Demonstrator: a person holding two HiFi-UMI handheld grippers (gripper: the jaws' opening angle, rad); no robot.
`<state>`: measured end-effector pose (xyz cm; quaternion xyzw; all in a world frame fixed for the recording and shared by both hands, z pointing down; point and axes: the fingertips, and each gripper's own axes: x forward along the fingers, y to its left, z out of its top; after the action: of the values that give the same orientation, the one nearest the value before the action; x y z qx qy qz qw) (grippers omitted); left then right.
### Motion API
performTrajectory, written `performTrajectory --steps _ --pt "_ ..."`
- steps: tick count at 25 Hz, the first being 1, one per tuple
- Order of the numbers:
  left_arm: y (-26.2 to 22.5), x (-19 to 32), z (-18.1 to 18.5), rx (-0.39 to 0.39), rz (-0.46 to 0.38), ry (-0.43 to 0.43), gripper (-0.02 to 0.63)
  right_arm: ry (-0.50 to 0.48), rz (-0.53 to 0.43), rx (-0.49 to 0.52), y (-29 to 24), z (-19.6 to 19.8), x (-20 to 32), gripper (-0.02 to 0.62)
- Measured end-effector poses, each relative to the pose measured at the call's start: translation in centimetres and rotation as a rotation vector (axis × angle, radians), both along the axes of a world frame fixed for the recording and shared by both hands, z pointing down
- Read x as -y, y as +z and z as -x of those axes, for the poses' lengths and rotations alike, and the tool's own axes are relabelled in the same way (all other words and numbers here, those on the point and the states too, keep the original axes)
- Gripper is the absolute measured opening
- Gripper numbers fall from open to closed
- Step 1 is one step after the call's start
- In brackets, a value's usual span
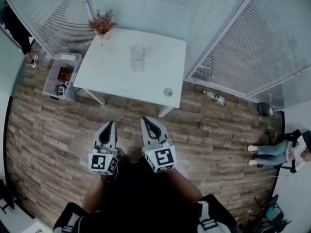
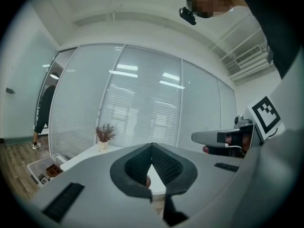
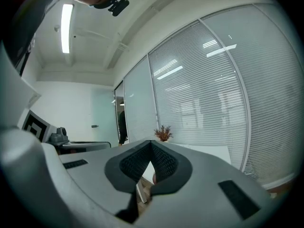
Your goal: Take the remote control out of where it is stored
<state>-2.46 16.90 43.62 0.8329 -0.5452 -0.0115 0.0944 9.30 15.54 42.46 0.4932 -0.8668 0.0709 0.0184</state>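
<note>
I cannot make out the remote control in any view. A white table (image 1: 116, 67) stands ahead with a clear container (image 1: 138, 58) at its middle. Left of it on the floor is an open grey bin (image 1: 52, 76) holding small items. My left gripper (image 1: 111, 125) and right gripper (image 1: 145, 121) hover side by side over the wooden floor, short of the table, both shut and empty. In the left gripper view the left gripper (image 2: 152, 147) has its jaws together, pointing level at the table. In the right gripper view the right gripper (image 3: 151, 144) is also shut with nothing between the jaws.
A dried plant in a vase (image 1: 102, 24) stands on the table's far left corner, and a small round cup (image 1: 168, 91) sits near its front right corner. A bottle (image 1: 214, 98) lies on the floor by the glass wall. One person sits at the right (image 1: 274, 152); another stands far left (image 1: 18, 32).
</note>
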Motion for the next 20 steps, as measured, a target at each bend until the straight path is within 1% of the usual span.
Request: performTrajectory --steps 4,8,13,17,20 --pt "-0.2 0.3 0.1 0.011 0.013 -0.037 0.006 -0.029 0.006 0.002 -0.1 -0.6 0.9 0.002" --pt "0.0 1.0 0.6 0.021 0.028 -0.045 0.006 -0.039 0.003 0.004 -0.2 0.3 1.6 0.002" --pt "0.3 3.0 1.6 0.027 0.022 -0.019 0.006 -0.024 0.009 -0.013 0.3 2.1 2.8 0.002" --pt "0.3 4.8 3.7 0.031 0.014 0.007 0.006 0.006 0.013 -0.028 0.5 4.0 3.8 0.002" --pt "0.2 6.5 5.2 0.043 0.003 0.048 0.006 0.039 0.014 -0.024 0.6 5.6 4.9 0.002"
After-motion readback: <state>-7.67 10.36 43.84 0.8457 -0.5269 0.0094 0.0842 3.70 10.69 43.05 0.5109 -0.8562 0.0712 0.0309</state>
